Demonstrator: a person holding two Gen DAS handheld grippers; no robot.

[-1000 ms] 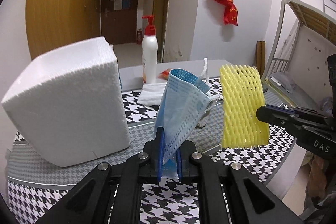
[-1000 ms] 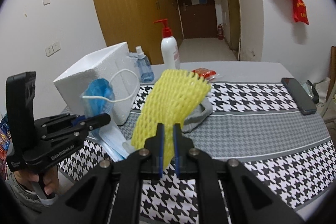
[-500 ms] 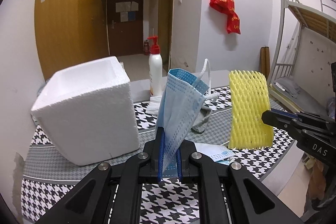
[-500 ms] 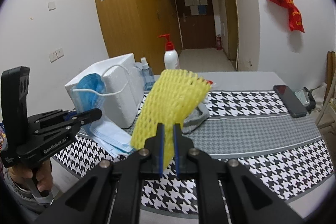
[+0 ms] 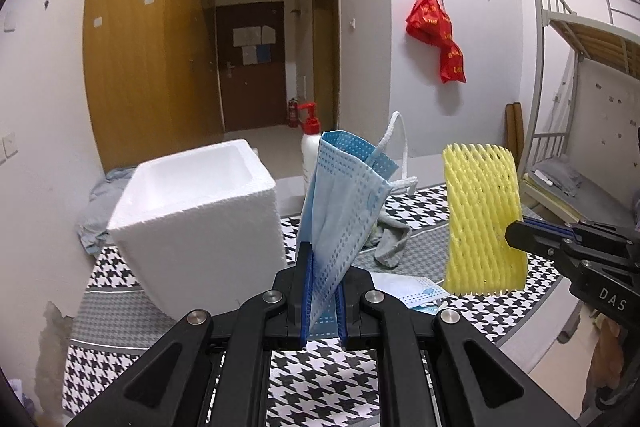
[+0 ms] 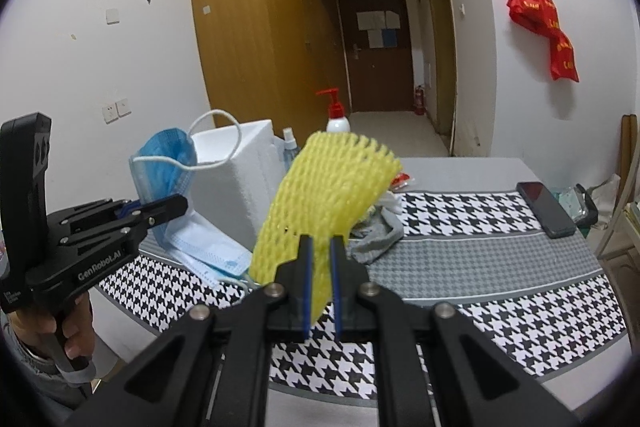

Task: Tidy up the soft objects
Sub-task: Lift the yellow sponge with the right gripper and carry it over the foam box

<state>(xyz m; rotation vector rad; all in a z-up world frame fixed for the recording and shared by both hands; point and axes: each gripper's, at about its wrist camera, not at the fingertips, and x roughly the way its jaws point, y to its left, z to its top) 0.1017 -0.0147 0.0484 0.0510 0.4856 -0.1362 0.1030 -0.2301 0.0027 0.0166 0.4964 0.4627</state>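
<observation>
My left gripper (image 5: 322, 291) is shut on a blue face mask (image 5: 344, 199) and holds it up above the table; it shows in the right wrist view (image 6: 164, 163) too. My right gripper (image 6: 319, 279) is shut on a yellow foam net sleeve (image 6: 332, 187), also lifted; it shows at the right of the left wrist view (image 5: 482, 223). A white foam box (image 5: 200, 219), open on top, stands on the table to the left of both; it also shows in the right wrist view (image 6: 236, 183). Another mask (image 6: 212, 251) lies flat beside the box. A grey cloth (image 6: 374, 239) lies behind the sleeve.
The table has a houndstooth cloth (image 6: 480, 267). A pump bottle (image 6: 337, 115) and a small spray bottle (image 6: 289, 151) stand behind the box. A black phone (image 6: 546, 203) lies at the far right. A bunk bed (image 5: 580, 107) stands to the right.
Both grippers have risen and pulled back from the table with mask and sleeve still held. The box now looks smaller and its open top shows.
</observation>
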